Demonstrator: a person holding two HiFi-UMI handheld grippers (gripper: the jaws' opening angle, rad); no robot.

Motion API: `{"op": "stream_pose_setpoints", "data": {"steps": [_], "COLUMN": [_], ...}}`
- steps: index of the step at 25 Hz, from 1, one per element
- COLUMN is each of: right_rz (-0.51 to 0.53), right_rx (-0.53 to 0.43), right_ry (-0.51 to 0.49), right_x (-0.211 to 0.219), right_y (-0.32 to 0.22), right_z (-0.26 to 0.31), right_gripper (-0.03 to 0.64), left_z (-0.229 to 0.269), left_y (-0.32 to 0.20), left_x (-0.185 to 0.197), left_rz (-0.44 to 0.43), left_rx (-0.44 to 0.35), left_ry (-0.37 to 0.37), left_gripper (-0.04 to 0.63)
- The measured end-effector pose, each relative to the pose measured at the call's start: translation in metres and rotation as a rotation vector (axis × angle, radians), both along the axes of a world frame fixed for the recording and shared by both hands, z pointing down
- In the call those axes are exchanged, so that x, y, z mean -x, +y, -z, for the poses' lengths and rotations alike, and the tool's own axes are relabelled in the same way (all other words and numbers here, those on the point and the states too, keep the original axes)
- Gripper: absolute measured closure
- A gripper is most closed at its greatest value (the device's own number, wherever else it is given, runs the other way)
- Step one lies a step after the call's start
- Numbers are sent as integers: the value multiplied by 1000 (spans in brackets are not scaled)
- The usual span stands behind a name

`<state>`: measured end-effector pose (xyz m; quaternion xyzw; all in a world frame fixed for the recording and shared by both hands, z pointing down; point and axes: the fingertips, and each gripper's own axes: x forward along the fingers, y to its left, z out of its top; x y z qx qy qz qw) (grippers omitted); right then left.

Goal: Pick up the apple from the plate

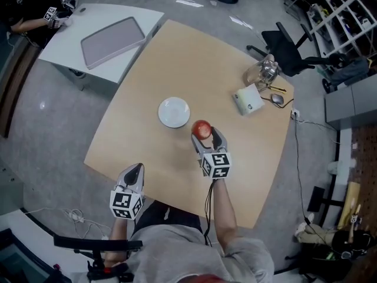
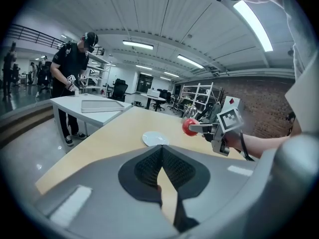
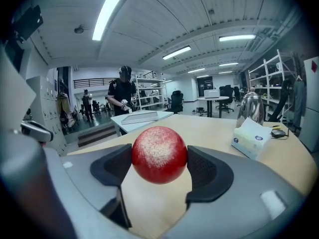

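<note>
Red and round, the apple [image 3: 159, 153] sits right between the two dark pads of the right tongs [image 1: 207, 139], which squeeze it on both sides at its fat middle. It is off the plate and looks lifted a little above the wood. I think an apple like this is hard and a bit heavy for its size, and its shiny skin could slip, so the fat middle is the best place to hold it. A soft, steady squeeze should do, since a hard one could bruise it. The left tongs [image 2: 162, 158] hang nearer the person and off to the left side, with their jaws closed together and nothing between them. Under both tongs is a big table [image 1: 147, 152] of pale smooth wood, flat and mostly bare. Just past the right tongs' tips, a bit to the left, is the white plate [image 1: 174, 112] with nothing on it. Farther out to the right of the right tongs are a tissue box [image 1: 248, 99] and a shiny jug [image 1: 263, 72]. Far ahead to the left stands a white table [image 1: 147, 16] with a grey tray [image 1: 112, 40] on it, and a person in black [image 2: 70, 71] works beside it. Beyond that the room is big, with long ceiling lights, office chairs and shelves.
</note>
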<state>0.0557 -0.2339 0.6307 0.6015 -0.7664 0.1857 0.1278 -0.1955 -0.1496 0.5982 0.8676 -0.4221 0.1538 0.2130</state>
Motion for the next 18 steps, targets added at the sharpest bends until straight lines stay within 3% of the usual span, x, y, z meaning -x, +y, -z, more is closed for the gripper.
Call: {"op": "stream_pose_setpoints", "data": {"steps": [5,18], "right_rz": [-33,-158], "right_rx": [-3,-34], "right_ry": [-2,-1], "right_x": [-4,-51], "right_y": [32,110], "right_z": [25,30], "right_gripper": [264,264], "left_z": [22,10], "left_y": [9,27], "left_x": [-7,-68], "left_rz": [-47,-205], "left_rx": [-15,-35], "left_ry": [3,14], "left_gripper": [575,575]}}
